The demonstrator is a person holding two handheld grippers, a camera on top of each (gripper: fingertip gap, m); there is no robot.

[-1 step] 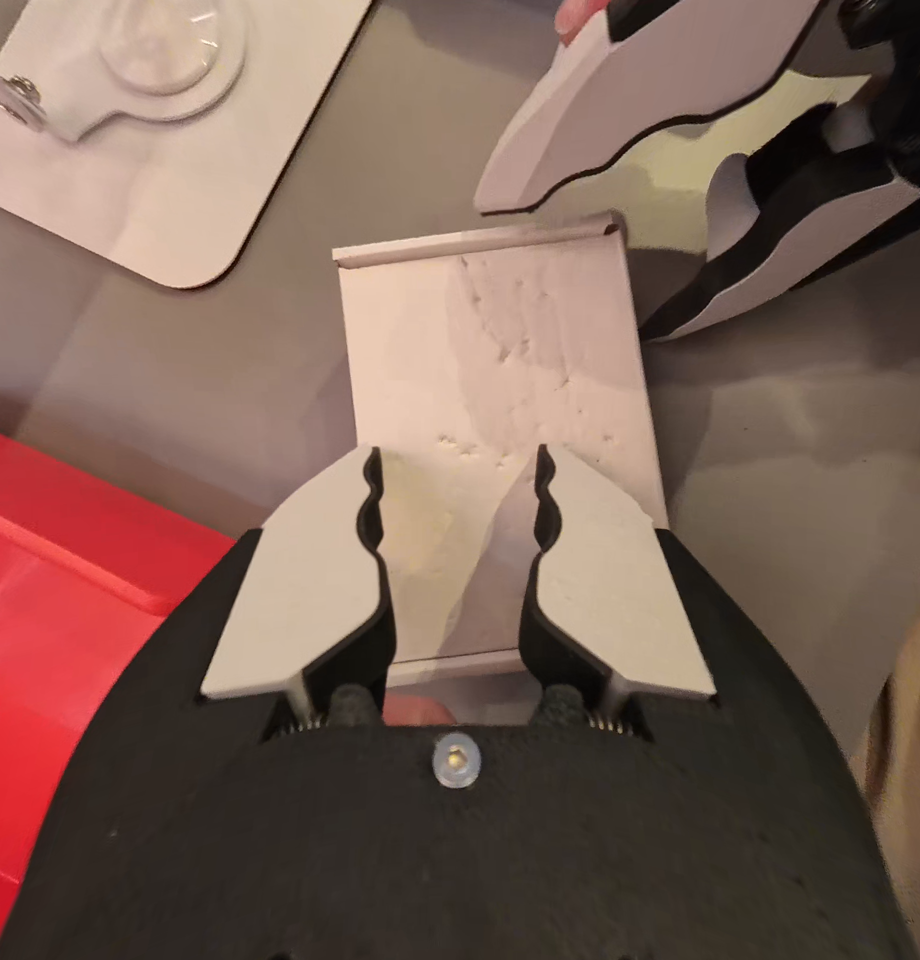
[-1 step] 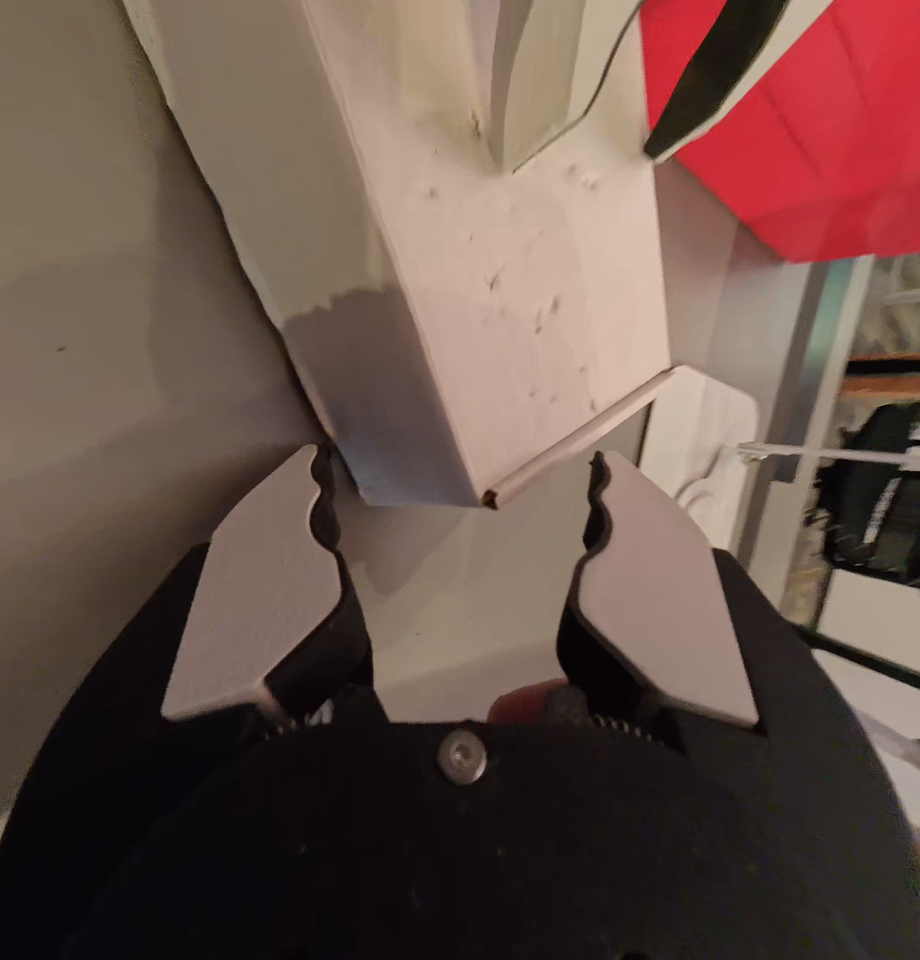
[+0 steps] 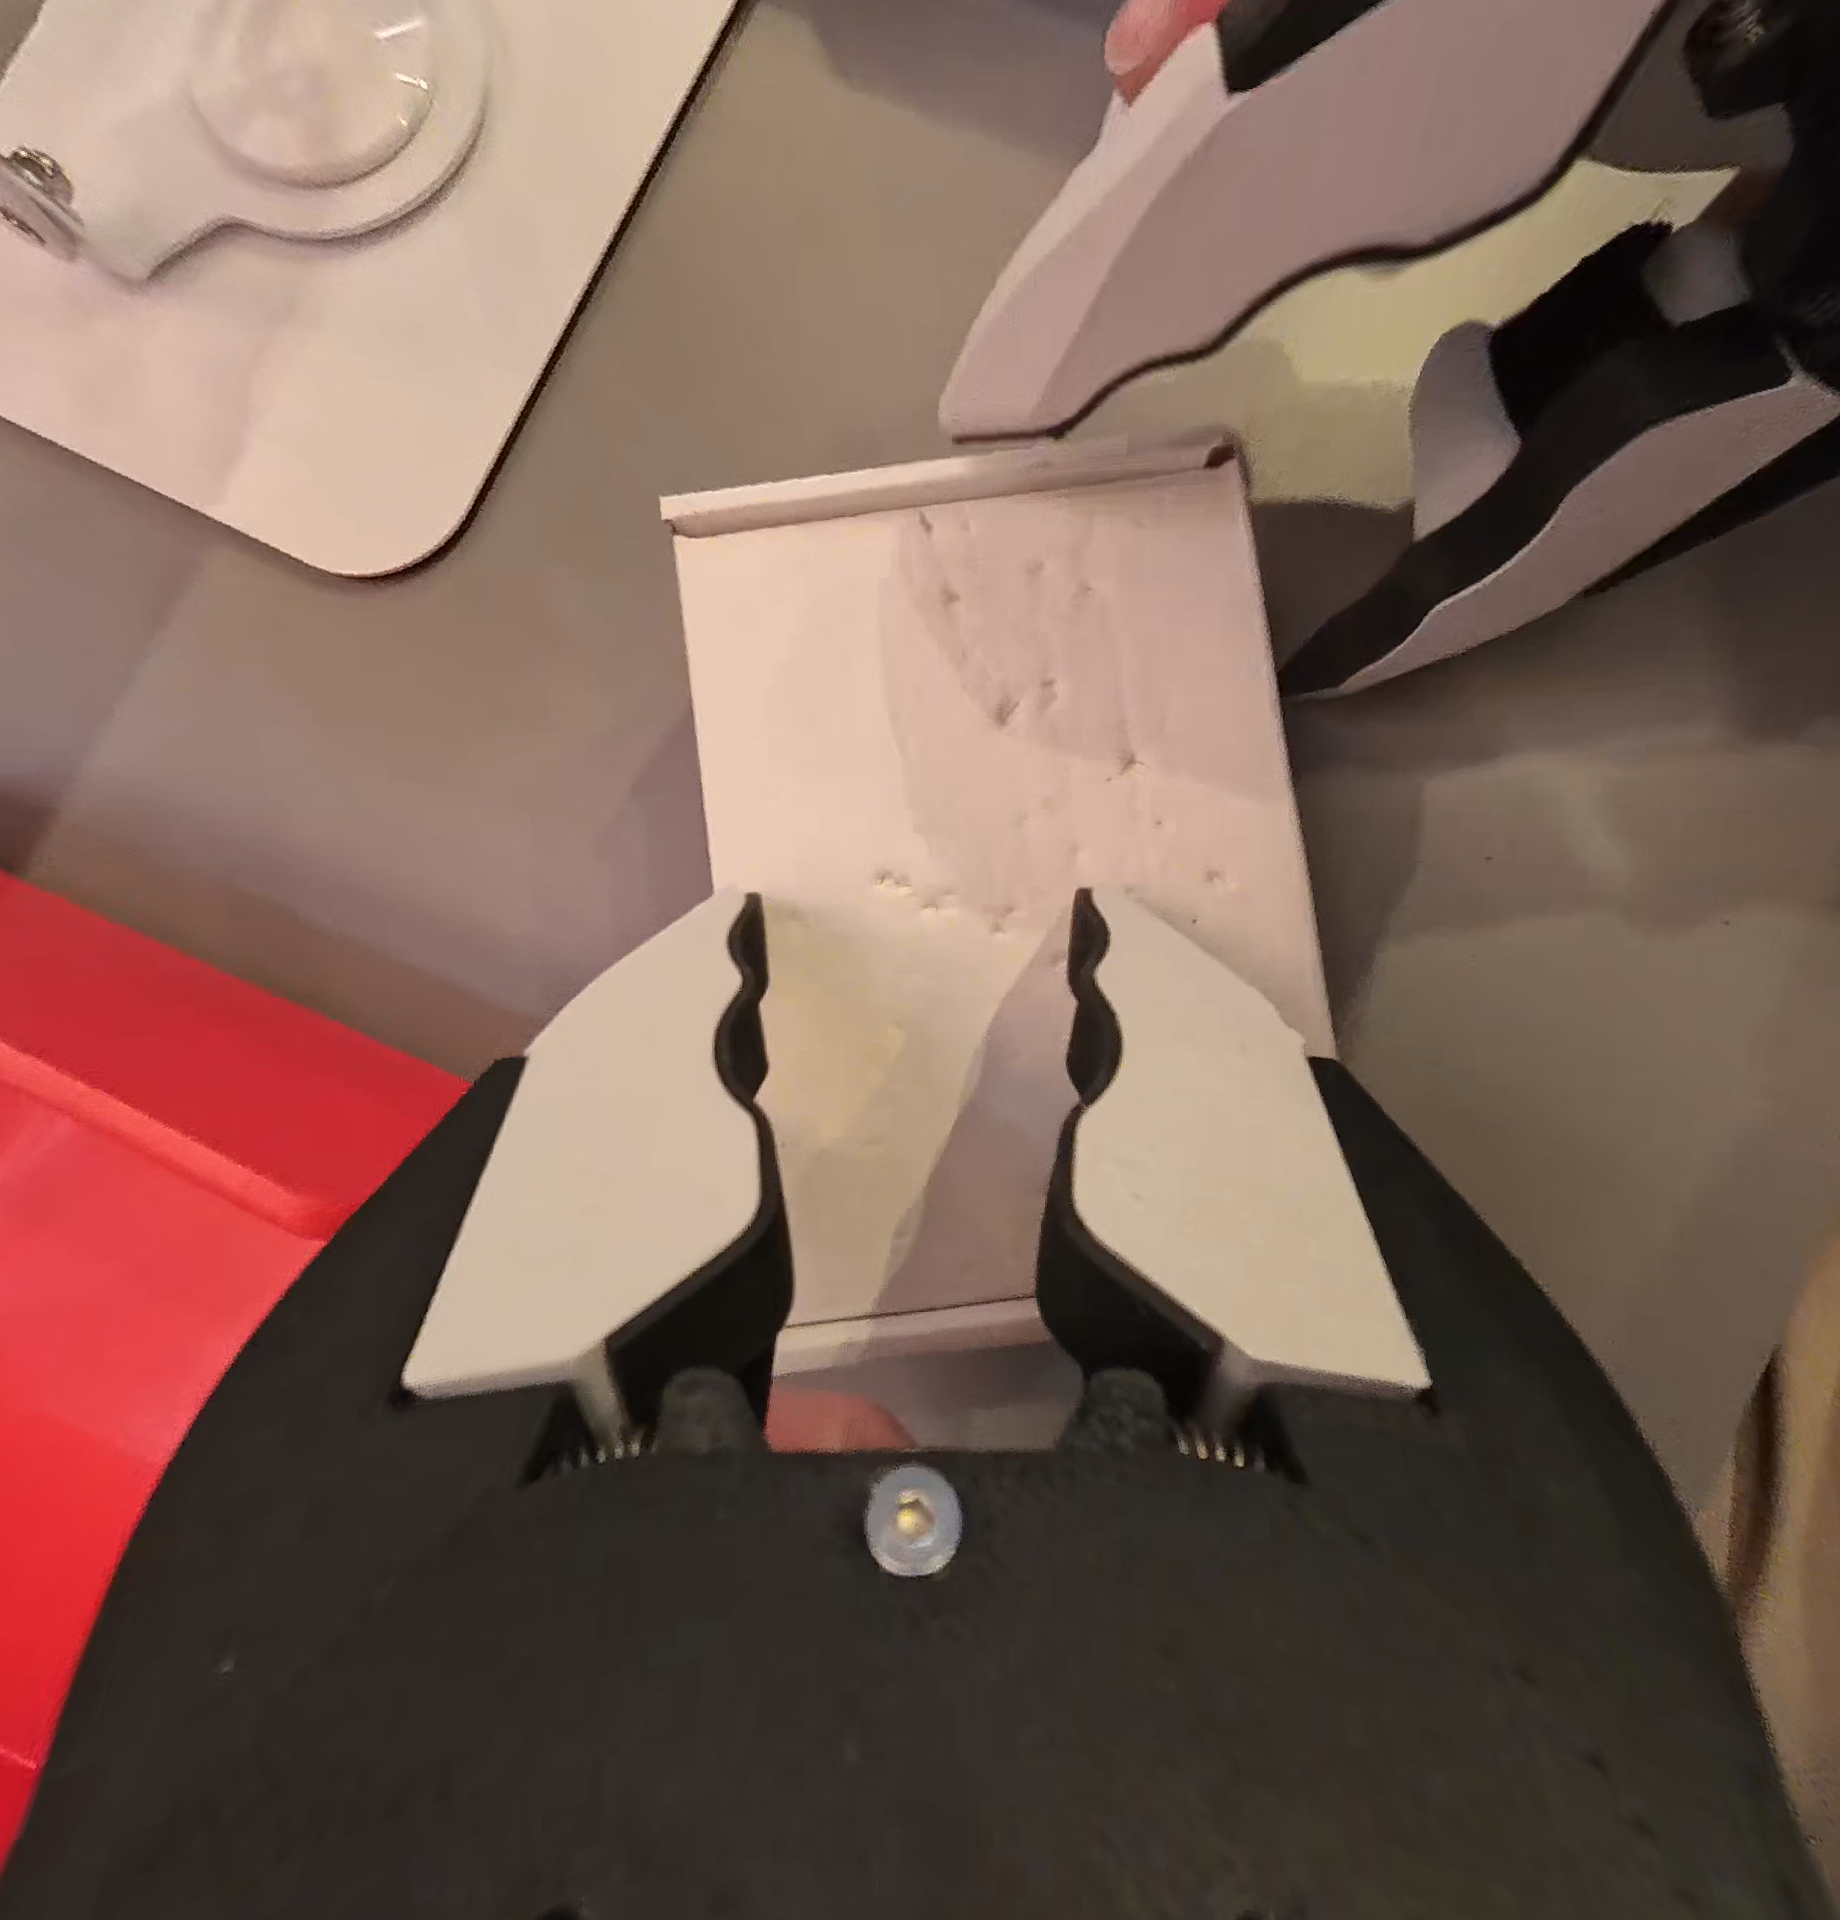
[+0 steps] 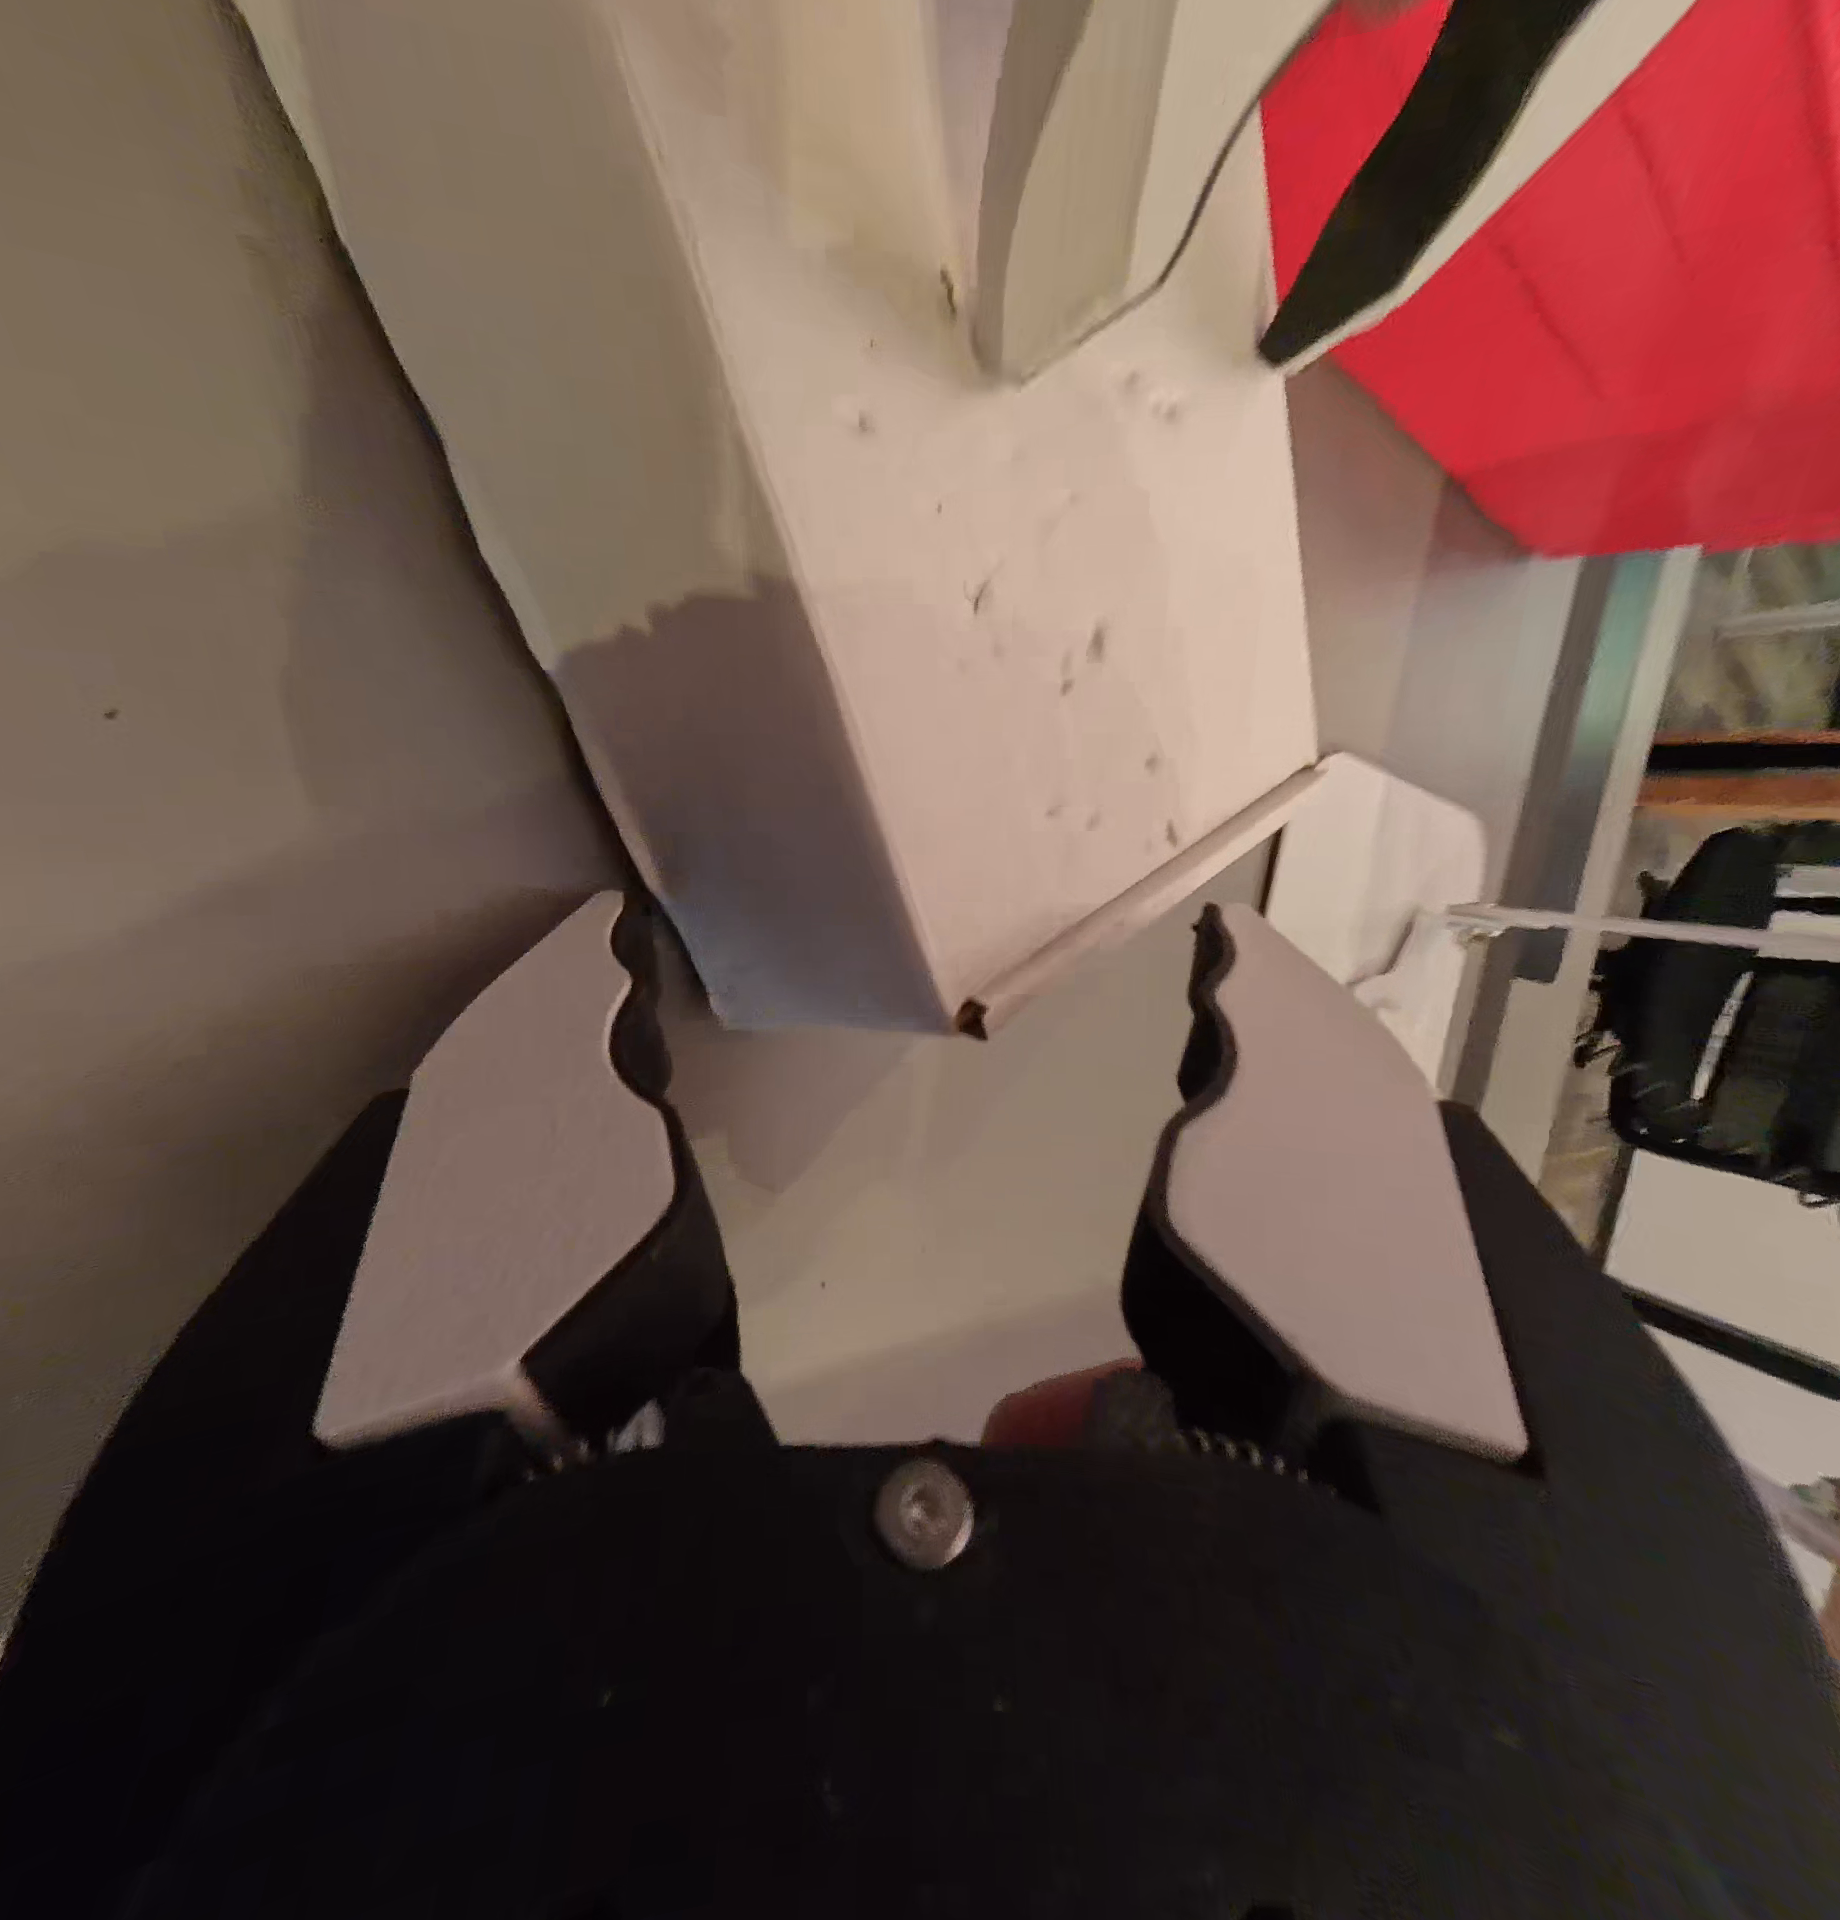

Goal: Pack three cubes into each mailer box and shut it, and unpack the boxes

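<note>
A shut white mailer box [image 3: 999, 727] lies flat on the grey table, its lid dented. My left gripper [image 3: 916, 914] is open, its fingers over the near end of the lid, holding nothing. My right gripper [image 4: 916, 925] is open at the box's far end, with a bottom corner of the box [image 4: 1051, 727] just ahead of the gap between its fingers. It also shows in the left wrist view [image 3: 1134, 551], at the top right. The left gripper [image 4: 1144, 353] shows at the top of the right wrist view. No cubes are in view.
A red bin [image 3: 116, 1195] stands left of the box and also shows in the right wrist view [image 4: 1622, 312]. A white board with a clear dome fitting [image 3: 272, 260] lies at the far left. A black chair [image 4: 1747, 1018] stands beyond the table edge. Across from one pair of fingers to the other is roughly 9 cm.
</note>
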